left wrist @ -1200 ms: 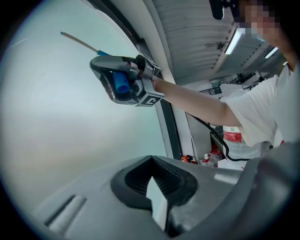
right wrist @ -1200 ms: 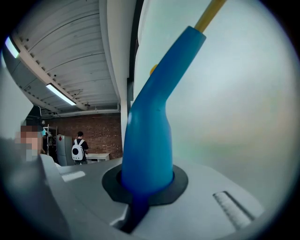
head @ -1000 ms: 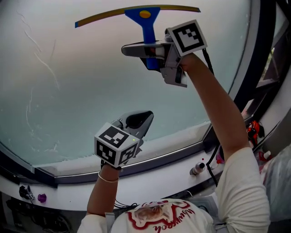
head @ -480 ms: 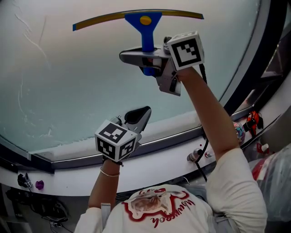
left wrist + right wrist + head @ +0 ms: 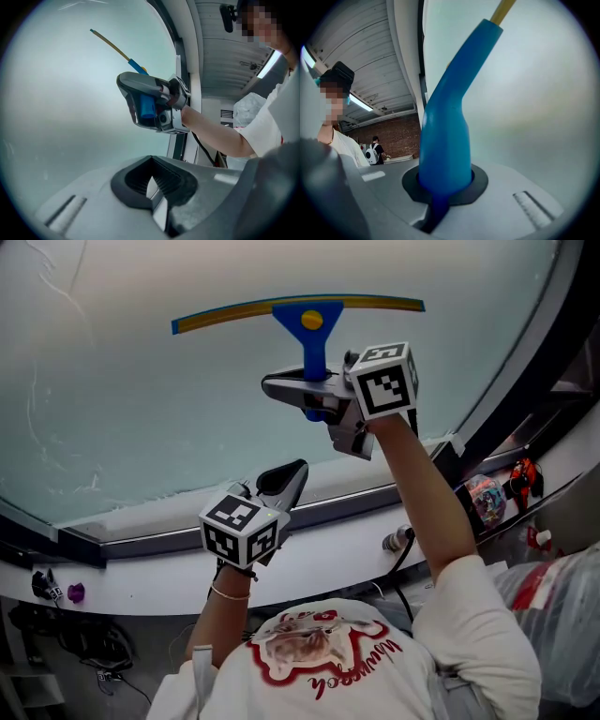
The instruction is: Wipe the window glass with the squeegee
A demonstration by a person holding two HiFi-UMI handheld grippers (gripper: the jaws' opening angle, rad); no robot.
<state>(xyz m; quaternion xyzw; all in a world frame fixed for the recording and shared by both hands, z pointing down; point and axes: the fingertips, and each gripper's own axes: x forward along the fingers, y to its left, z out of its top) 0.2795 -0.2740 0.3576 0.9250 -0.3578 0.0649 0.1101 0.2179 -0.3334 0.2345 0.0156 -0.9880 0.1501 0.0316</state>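
The squeegee has a blue handle and a long yellow-edged blade lying flat across the frosted window glass. My right gripper is shut on the blue handle, held up against the pane. In the left gripper view the squeegee and the right gripper show ahead, up against the glass. My left gripper is lower, close to the window's bottom frame, shut with nothing in it; its jaws meet in the left gripper view.
A dark window frame runs down the right side and a white sill along the bottom. Small items sit on the ledge: a bottle, a purple thing, and red clutter at the right. A person stands in the background.
The squeegee and my right gripper have come down the glass, toward the sill. My left gripper has stayed near the bottom frame.
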